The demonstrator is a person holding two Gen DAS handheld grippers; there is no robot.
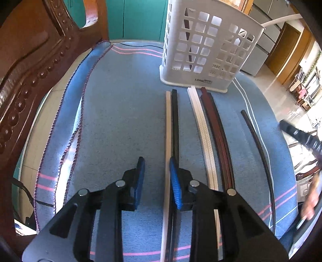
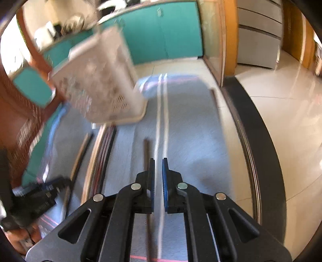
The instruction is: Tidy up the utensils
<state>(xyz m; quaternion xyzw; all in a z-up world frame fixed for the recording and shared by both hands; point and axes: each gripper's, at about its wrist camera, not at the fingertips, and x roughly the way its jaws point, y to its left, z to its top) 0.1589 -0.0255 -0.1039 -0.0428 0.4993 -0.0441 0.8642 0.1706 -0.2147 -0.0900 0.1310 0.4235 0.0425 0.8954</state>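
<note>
A white perforated utensil holder stands upright at the far end of a blue cloth. Chopsticks lie lengthwise in front of it: a cream one beside a black one, a white pair, a dark red pair and a single black one. My left gripper is open low over the cloth; the cream chopstick lies just inside its right pad, unpressed. My right gripper is shut on nothing, with the single dark chopstick under its left finger. The right wrist view is blurred; the holder appears at its upper left.
A carved wooden chair back rises close on the left of the cloth. The table's dark rim runs along the right, with tiled floor beyond. Teal cabinet doors stand behind the holder. A hand shows at the right edge.
</note>
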